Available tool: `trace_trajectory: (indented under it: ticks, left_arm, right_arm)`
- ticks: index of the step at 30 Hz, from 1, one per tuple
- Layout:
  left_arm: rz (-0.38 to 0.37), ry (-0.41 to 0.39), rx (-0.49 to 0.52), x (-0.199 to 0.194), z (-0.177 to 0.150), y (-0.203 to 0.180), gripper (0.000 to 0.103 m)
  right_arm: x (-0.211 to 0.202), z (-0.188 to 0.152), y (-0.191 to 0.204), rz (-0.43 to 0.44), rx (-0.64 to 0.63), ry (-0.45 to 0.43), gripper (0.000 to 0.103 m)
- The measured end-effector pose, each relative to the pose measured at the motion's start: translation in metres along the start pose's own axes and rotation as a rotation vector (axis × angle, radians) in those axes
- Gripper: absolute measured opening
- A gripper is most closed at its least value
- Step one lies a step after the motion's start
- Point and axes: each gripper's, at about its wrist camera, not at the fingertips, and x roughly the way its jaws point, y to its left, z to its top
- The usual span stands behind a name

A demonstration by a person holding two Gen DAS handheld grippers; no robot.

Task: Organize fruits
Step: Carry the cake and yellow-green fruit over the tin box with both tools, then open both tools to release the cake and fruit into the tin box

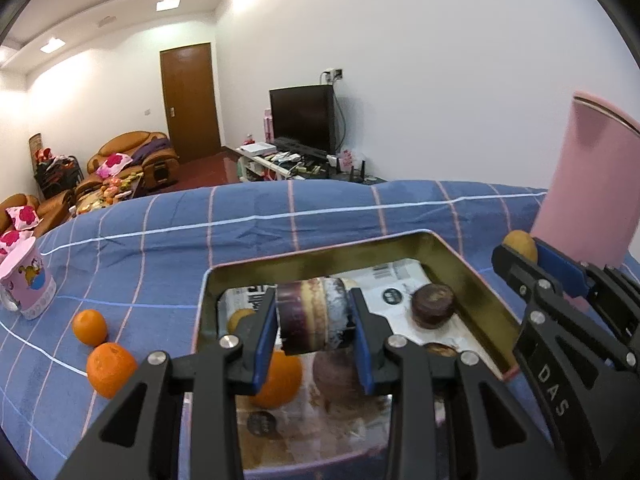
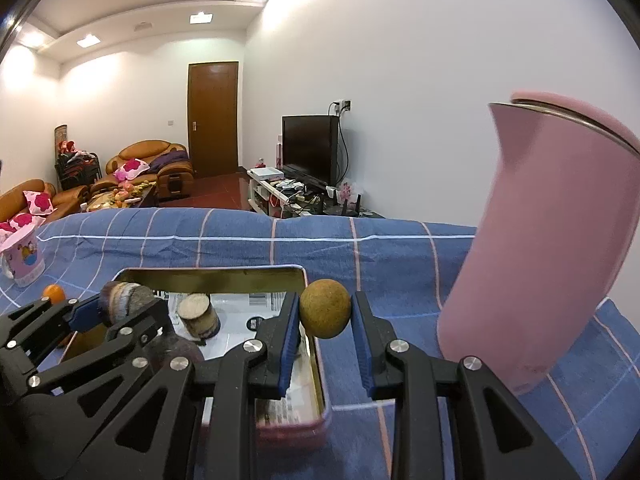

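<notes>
My left gripper is shut on a short purple-skinned cane chunk, held above the pink tin tray. In the tray lie an orange, a small yellowish fruit and a second dark chunk. Two more oranges rest on the blue checked cloth left of the tray. My right gripper is shut on a round tan fruit, over the tray's right rim. In the right wrist view the left gripper shows at the left with its chunk.
A tall pink jug stands on the cloth close to the right of my right gripper. A pink printed cup sits at the far left. The cloth ends at the table's far edge; sofas and a TV stand lie beyond.
</notes>
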Motion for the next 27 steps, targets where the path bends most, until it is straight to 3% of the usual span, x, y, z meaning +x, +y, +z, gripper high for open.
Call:
trace_trajectory:
  ticks: [10,15,27]
  left_arm:
    - [0.024,0.046,-0.027,0.023,0.009,0.013,0.036]
    - [0.017,0.080,-0.038,0.035,0.012,0.017,0.036]
    - [0.015,0.132,0.032,0.051,0.017,0.019,0.035]
  right_arm:
    - [0.030,0.014,0.020,0.032,-0.037,0.020,0.028]
    - [0.045,0.016,0.022,0.076,-0.034,0.074,0.028]
    - [0.062,0.014,0.038,0.201,-0.114,0.154,0.028]
